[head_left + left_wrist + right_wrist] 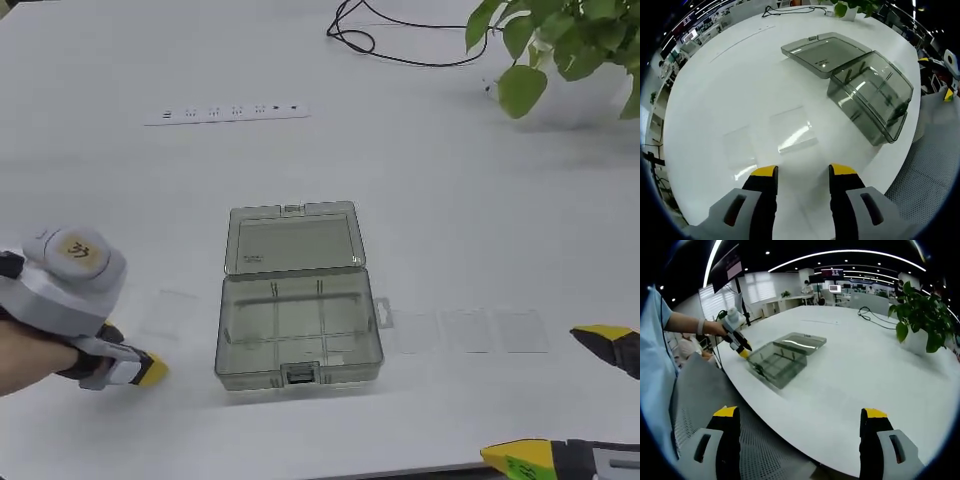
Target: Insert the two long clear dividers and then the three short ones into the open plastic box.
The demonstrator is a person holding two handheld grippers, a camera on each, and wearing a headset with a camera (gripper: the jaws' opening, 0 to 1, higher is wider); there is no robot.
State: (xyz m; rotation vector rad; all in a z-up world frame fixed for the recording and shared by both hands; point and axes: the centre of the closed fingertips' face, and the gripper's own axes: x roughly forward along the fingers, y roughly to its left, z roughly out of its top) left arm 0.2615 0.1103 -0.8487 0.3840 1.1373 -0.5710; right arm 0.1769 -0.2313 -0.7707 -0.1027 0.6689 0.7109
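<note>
Yellow-tipped and closest to the lens, my right gripper (552, 398) sits in the lower right corner of the head view. Its jaws are spread wide with nothing between them. My left gripper (140, 371) is at the lower left, low over the white table (430, 200), jaws parted by a modest gap and also empty.

Just above those jaw tips, at the centre of the left gripper view, a clear divider (792, 129) lies flat on the table, with a second divider (740, 146) to its left. The open plastic box (300, 335) stands at the centre of the head view, its lid (292, 238) laid back above it. A row of three short dividers (467, 330) lies to the right of the box.

I take the pair near my left jaws for the long ones, so the step in hand is lifting the first. It is thin, slick and flat, so I cannot close across its faces. I should tilt the gripper, bring one jaw tip down at an edge, and work the piece up before pinching lightly near one end. The glare streak is my best guide to where its edges are.

Once it is upright, both ends must meet facing slots in the box walls. The box looks light, so my right gripper should steady it. Faint lines show inside the box, and I cannot tell whether they are ribs or seated dividers.
</note>
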